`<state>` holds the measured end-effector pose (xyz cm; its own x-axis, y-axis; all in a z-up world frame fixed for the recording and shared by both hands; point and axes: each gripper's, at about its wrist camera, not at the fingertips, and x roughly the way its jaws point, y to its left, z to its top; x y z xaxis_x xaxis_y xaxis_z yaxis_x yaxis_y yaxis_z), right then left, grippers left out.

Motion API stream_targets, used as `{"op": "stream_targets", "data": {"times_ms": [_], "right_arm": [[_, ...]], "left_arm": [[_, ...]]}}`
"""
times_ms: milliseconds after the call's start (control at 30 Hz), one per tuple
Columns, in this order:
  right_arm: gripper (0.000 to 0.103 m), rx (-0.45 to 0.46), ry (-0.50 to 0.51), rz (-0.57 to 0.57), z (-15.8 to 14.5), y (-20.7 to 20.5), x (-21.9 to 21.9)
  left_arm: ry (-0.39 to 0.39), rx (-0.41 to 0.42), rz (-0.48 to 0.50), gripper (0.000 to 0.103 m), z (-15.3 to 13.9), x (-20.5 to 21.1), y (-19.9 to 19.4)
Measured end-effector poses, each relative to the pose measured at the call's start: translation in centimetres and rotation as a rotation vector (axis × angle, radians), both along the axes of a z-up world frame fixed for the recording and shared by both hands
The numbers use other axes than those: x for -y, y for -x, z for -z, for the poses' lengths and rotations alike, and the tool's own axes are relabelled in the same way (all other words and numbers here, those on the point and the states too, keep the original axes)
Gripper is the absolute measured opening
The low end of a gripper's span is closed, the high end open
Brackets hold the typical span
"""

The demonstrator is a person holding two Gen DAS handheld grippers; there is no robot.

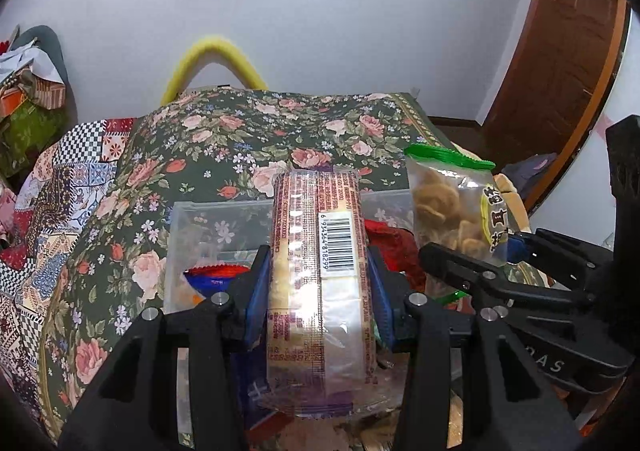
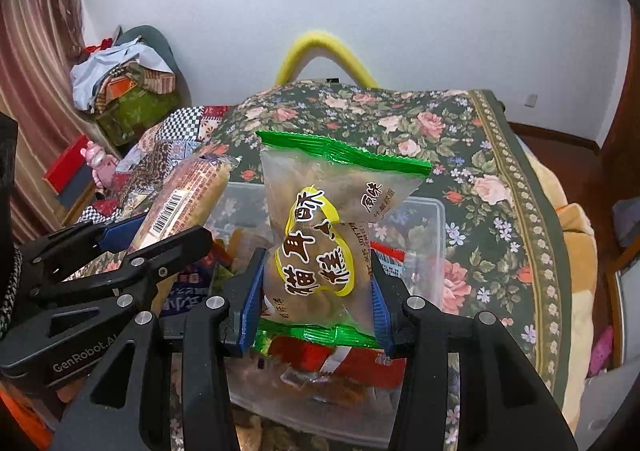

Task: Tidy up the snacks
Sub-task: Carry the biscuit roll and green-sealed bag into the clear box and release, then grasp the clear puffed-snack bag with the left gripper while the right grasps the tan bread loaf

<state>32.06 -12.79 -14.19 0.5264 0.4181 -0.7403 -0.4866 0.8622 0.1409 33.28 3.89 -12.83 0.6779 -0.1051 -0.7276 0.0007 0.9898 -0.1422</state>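
left gripper point(image 1: 318, 283) pinches long biscuit pack point(image 1: 318, 251) | right gripper point(image 2: 318, 299) pinches green-topped snack bag point(image 2: 332, 235) | both above clear bin point(image 2: 434, 219), 12 o'clock on floral bed | advice: lower each flat, release separately

A bed under a floral cover point(image 2: 460, 155) carries a clear plastic bin point(image 2: 434, 219) of snack packets.

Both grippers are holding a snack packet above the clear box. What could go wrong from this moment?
1. The left gripper and right gripper hang side by side over the clear box; lowering both together, they could collide.
2. The right pads pinch the green-topped bag low on its soft film, so it might slip or its pieces crush.
3. The box already holds packets, so the long barcode packet may not lie flat.
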Motion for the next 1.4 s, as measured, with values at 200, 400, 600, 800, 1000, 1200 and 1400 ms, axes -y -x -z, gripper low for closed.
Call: {"op": "stream_targets", "data": {"times_ms": [200, 400, 600, 800, 1000, 1200, 1400], "right_arm": [[0.045, -0.016, 0.01, 0.0, 0.6, -0.3, 0.2], [0.048, 0.006, 0.0, 0.007, -0.3, -0.1, 0.7], [0.054, 0.039, -0.015, 0.012, -1.8, 1.2, 1.5], [0.055, 0.059, -0.029, 0.022, -2.9, 3.3, 2.8], [0.055, 0.083, -0.005, 0.01, -3.5, 6.4, 3.6], [0.059, 0.099, 0.031, 0.001, -3.4, 9.4, 4.1], [0.061, 0.063, 0.024, -0.004, -2.0, 11.4, 4.1]], "left_arm": [[0.004, -0.029, -0.001, 0.045, 0.9, 0.1, -0.6], [-0.009, -0.014, -0.001, 0.049, 0.3, 0.2, 0.0], [-0.018, 0.007, 0.006, 0.052, -1.0, 0.4, 1.8], [-0.033, 0.037, 0.015, 0.058, -2.7, 0.4, 4.8], [-0.027, 0.048, 0.015, 0.061, -4.0, 0.2, 8.2], [-0.032, 0.037, 0.014, 0.064, -4.3, 0.0, 11.8], [-0.033, 0.005, -0.003, 0.067, -3.0, -0.3, 15.0]]}}
